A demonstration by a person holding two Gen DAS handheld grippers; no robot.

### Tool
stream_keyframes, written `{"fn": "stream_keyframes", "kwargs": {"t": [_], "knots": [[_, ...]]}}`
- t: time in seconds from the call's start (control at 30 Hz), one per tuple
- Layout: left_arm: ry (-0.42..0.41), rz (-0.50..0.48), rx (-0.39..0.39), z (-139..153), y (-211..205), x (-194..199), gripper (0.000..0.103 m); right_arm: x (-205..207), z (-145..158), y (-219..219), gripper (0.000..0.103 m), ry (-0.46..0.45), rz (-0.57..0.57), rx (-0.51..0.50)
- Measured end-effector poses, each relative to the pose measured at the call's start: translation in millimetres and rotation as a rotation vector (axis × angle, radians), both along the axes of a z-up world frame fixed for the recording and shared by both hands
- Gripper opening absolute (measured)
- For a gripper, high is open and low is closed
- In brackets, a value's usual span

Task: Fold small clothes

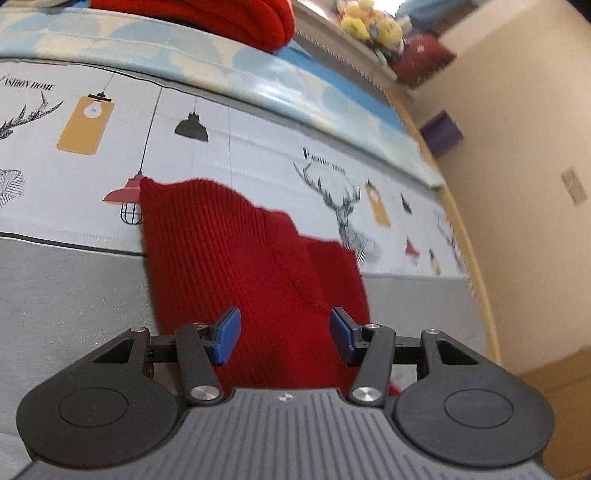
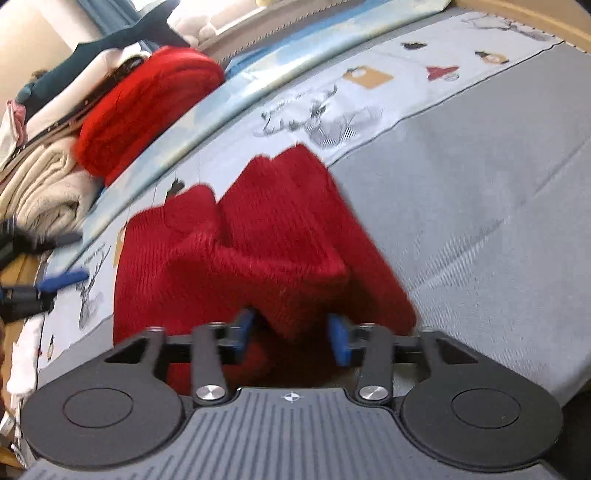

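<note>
A dark red ribbed knit garment (image 1: 240, 258) lies on the grey bed sheet, partly folded, with a raised fold in the right wrist view (image 2: 266, 236). My left gripper (image 1: 285, 338) is open, its blue pads either side of the garment's near edge, just above it. My right gripper (image 2: 291, 334) is open too, with a fold of the garment between its blue pads. The left gripper's blue fingers (image 2: 64, 277) show at the left edge of the right wrist view, beside the garment.
A folded bright red knit (image 2: 147, 110) sits on a stack with cream towels (image 2: 44, 188) and dark clothes at the bed's head. A wooden bed frame (image 1: 476, 266) edges the mattress. Plush toys (image 1: 369, 26) stand on a shelf. Printed sheet (image 1: 110, 122) lies behind.
</note>
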State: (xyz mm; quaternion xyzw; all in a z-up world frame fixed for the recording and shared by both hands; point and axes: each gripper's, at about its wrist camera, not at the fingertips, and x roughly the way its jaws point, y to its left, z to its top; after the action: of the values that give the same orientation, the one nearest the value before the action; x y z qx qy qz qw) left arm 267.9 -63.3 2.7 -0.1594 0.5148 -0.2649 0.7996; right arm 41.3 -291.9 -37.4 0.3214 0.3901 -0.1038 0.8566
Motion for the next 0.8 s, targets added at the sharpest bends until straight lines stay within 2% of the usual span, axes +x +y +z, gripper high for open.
{"fn": "stream_keyframes", "kwargs": {"t": [0.1,0.13,0.17,0.23,0.3,0.37,0.43,0.53,0.6,0.63,0.7,0.73,0.77,0.8], "knots": [[-0.01,-0.051,0.021,-2,4,-7,0.056,13,-9,-14,0.061,-0.009,-0.013,0.108],[-0.016,-0.065,0.026,-2,3,-9,0.055,4,-6,-23,0.052,-0.026,-0.003,0.13],[-0.021,-0.076,0.029,-1,3,-12,0.054,8,-2,-25,0.028,-0.05,0.018,0.134],[-0.032,-0.094,0.037,0,2,-15,0.054,10,21,-23,0.018,-0.142,0.092,0.089],[-0.045,-0.119,0.033,4,1,-18,0.054,6,56,-20,0.016,-0.267,0.16,0.02],[-0.062,-0.152,0.033,7,-2,-21,0.054,-1,77,-22,0.016,-0.312,0.158,-0.022],[-0.077,-0.195,0.033,9,-7,-26,0.054,-7,78,-29,0.016,-0.267,0.098,-0.064],[-0.093,-0.274,0.062,7,-23,-34,0.052,-6,39,-50,0.016,-0.025,-0.004,-0.055],[-0.101,-0.324,0.094,1,-36,-42,0.051,3,3,-59,0.02,0.16,0.003,0.021],[-0.095,-0.347,0.102,-3,-42,-44,0.05,5,-7,-64,0.026,0.19,-0.023,0.069],[-0.067,-0.402,0.141,-21,-55,-48,0.047,8,0,-67,0.034,0.176,-0.04,0.055],[-0.048,-0.436,0.201,-35,-62,-50,0.044,11,9,-67,0.038,0.16,-0.032,0.018],[-0.055,-0.479,0.301,-51,-70,-55,0.042,13,17,-68,0.043,0.148,-0.026,-0.01],[-0.071,-0.512,0.369,-62,-76,-60,0.041,16,27,-69,0.046,0.136,-0.017,-0.041]]}}
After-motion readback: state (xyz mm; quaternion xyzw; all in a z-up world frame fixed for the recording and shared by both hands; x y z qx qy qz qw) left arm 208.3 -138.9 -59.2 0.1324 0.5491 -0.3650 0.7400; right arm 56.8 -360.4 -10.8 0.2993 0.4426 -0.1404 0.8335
